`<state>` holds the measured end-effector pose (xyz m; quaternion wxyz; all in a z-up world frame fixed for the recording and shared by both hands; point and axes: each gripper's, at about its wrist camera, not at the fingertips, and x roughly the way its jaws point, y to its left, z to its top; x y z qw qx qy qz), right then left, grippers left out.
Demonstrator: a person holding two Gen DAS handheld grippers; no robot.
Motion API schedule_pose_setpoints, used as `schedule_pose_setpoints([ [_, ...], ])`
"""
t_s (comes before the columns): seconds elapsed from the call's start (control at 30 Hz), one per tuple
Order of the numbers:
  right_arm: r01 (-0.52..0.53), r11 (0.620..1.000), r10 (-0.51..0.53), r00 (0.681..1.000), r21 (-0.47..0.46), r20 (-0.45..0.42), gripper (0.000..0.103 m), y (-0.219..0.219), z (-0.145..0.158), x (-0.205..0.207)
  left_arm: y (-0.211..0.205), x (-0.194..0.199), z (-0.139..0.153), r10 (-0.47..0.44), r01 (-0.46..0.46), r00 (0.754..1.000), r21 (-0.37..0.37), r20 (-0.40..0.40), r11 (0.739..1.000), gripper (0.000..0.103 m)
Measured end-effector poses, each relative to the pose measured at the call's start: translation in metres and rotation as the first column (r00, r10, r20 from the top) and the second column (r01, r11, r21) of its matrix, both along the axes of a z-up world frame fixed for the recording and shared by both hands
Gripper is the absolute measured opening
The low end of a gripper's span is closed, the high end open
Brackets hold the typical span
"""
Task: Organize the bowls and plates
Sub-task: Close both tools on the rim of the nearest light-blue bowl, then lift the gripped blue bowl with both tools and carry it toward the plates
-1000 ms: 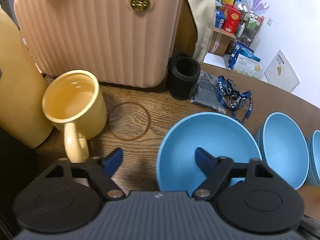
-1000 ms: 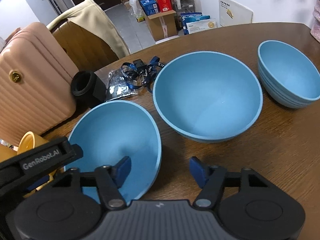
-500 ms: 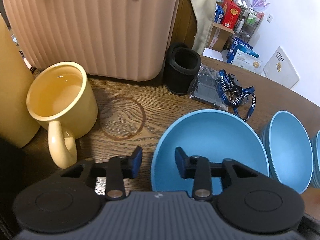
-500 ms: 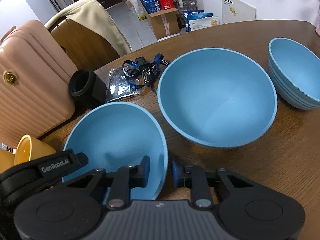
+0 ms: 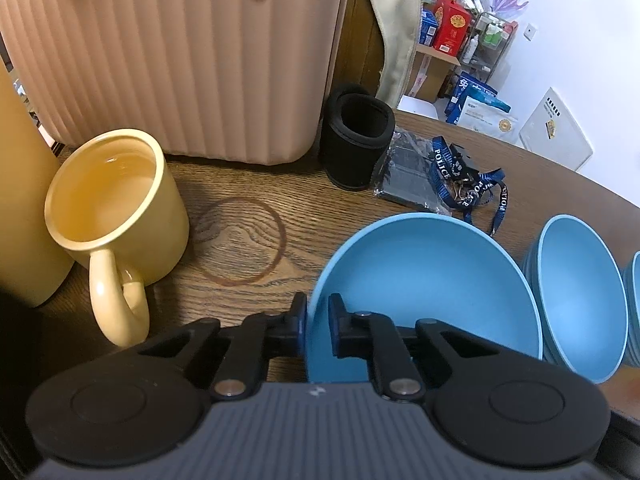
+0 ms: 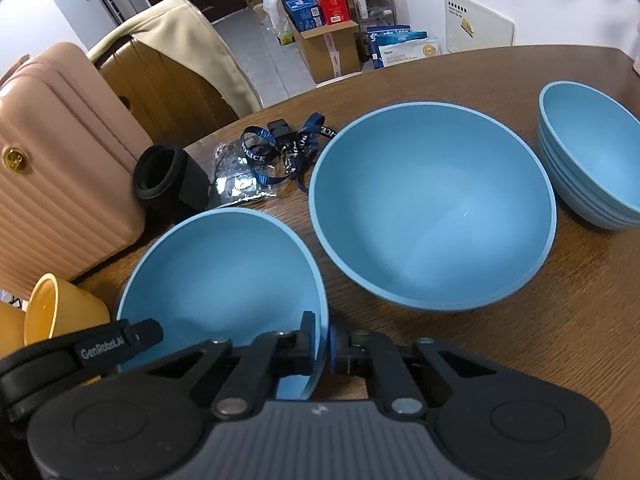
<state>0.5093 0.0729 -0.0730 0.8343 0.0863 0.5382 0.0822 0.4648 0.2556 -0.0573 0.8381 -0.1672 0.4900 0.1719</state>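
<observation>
The near blue bowl sits on the table, its rim pinched from opposite sides: the left claw clamps its left edge, the right claw its right edge. Beyond the right claw sits the large bowl; farther right, a bowl stack. Left of the left claw stands a yellow mug.

Both grippers went from wide open to clamped on the near bowl. The left gripper drew its fingers together across the bowl's left rim, one finger outside and one inside, and moved in closer, so that the mug and suitcase loomed larger in its view. The right gripper likewise narrowed its gap until it pinched the bowl's right rim, one finger inside and one outside.
</observation>
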Motion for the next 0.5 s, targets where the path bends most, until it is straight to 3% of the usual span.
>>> schedule_pose_setpoints([
  [0.5, -0.007, 1.000, 0.007, 0.998, -0.004, 0.057, 0.006, -0.005, 0.011, -0.013, -0.007, -0.014, 0.015, -0.017, 0.016, 0.998, 0.015, 0.054, 1.000, 0.012],
])
